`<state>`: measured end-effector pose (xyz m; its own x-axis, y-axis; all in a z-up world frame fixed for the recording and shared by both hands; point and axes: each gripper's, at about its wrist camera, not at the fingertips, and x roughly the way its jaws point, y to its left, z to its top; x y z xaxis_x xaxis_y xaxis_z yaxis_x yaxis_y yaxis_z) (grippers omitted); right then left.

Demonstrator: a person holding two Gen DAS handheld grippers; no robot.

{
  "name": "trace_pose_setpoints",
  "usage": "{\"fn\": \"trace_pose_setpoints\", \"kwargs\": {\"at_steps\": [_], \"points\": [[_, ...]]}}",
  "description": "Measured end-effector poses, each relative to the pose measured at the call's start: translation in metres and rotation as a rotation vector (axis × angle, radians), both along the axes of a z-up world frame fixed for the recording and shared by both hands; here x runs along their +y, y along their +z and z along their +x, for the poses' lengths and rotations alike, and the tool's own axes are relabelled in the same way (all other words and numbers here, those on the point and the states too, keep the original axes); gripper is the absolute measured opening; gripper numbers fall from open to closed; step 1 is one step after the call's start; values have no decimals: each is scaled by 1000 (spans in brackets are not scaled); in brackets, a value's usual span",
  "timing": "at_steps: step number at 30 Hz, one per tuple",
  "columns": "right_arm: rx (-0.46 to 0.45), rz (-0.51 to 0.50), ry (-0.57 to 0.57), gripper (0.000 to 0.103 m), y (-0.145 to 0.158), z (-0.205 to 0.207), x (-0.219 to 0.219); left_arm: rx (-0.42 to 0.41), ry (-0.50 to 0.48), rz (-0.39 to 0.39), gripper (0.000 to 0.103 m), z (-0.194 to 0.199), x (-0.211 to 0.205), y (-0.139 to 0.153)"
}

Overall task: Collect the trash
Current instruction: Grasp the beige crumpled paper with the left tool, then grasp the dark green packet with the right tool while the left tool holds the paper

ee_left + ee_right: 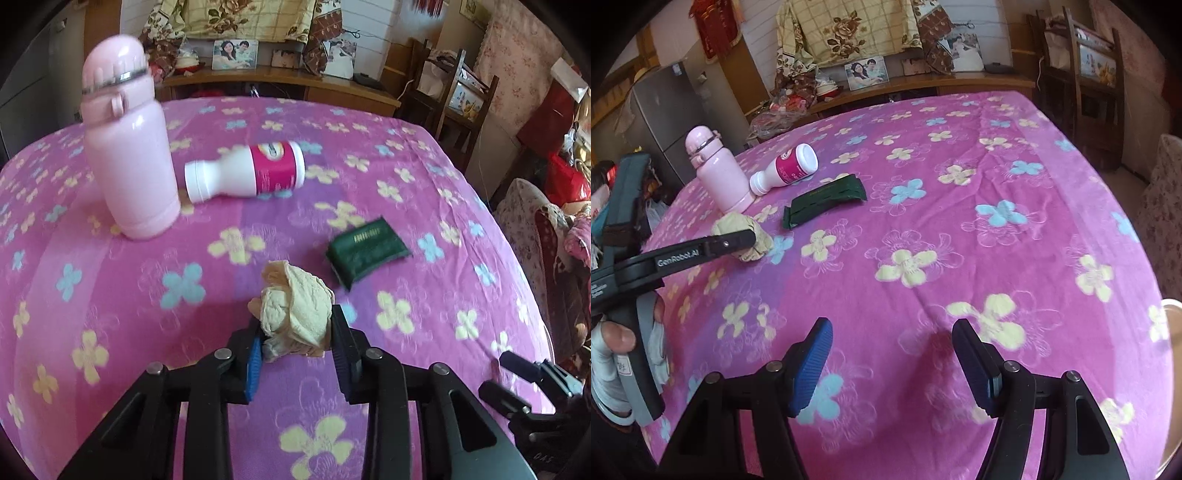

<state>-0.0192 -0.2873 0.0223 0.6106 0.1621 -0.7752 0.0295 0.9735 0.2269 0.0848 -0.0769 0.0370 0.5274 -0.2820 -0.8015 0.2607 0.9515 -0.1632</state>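
**Left claw clamped on the tissue wad**

I'm looking at the crumpled beige tissue wad (295, 306), and my left gripper (295, 332) is squeezing it between both fingers, down low by the pink flowered bedspread (424, 155); can't tell if it's touching the cloth. Just beyond it a dark green wrapper (367, 251) is lying flat. Further back a white bottle with a magenta label (245, 171) is lying on its side, right beside an upright pink flask (127, 147). My right gripper (892, 363) is hanging spread wide over the bedspread, gripping nothing.
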Motion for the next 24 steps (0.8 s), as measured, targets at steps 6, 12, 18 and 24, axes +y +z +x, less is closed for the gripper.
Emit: {"fn": "trace_pose_setpoints", "kwargs": {"at_steps": [6,12,18,24], "points": [[-5,-26,15,71,0,15,7,3,34,6,35,17,-1,3],[5,-10,9,71,1,40,5,20,82,16,35,45,-6,1],[10,-30,21,71,3,60,2,39,118,34,35,67,-18,-8],[3,-44,5,71,7,66,-12,97,-9,-22,35,51,-41,-15]]}}
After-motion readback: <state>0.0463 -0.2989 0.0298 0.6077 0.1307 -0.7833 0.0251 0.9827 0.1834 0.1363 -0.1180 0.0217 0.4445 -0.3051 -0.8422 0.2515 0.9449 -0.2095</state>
